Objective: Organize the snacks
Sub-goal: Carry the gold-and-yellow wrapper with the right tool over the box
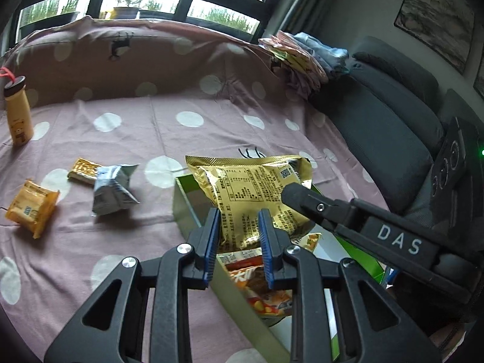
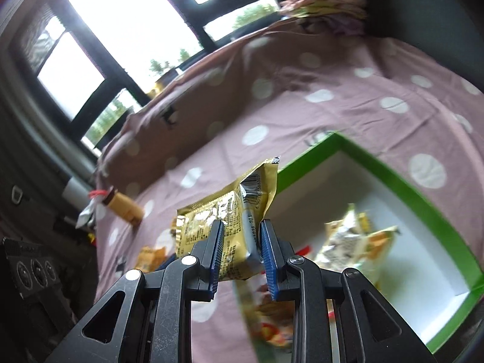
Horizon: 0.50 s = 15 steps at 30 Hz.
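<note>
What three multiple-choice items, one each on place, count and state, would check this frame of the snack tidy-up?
1. Where is the gold packet?
A. flat on the cloth
B. held over the green box
C. beside the bottle

2. How many snack packs lie loose on the cloth left of the box in the left wrist view?
A. one
B. three
C. five

3. What is the right gripper doing?
A. open and empty
B. shut on the gold packet
C. gripping the box wall

Key: 1 B, the packet hangs at the box edge in the gripper's fingers. 2 B, an orange pack, a small gold pack and a silver pack lie there. 3 B, both blue pads press the packet's sides.
</note>
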### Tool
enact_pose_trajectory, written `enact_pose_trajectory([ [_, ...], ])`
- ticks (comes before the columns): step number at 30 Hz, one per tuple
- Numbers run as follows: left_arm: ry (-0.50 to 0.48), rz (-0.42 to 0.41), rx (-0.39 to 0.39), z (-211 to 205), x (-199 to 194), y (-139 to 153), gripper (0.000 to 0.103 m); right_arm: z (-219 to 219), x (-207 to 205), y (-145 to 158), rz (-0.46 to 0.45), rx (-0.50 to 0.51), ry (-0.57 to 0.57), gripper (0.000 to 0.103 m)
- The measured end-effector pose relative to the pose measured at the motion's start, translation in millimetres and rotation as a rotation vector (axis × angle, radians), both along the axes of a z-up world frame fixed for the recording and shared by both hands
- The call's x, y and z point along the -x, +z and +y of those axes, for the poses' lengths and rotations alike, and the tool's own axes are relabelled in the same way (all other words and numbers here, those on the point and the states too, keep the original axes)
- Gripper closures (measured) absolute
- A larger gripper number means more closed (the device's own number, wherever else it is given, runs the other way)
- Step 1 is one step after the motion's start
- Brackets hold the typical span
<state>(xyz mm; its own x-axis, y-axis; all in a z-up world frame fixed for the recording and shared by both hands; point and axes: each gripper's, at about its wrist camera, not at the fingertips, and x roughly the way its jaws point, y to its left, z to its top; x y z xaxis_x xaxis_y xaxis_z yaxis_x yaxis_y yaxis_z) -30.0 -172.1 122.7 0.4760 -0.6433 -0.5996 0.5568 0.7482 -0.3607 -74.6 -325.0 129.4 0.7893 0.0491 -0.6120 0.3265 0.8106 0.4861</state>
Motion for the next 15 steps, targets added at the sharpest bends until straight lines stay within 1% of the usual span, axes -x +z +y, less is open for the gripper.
enact_pose_trajectory([
  [8,-0.057,0.06,-0.009,-29,-4,-16,0.077,-24,4,-9,0.044,-0.008,-0.066,0.075],
  [15,-0.067,0.106,-0.023,-44,-6,-29,0.077,-33,3,-17,0.082,-0.01,-0.094,0.075],
])
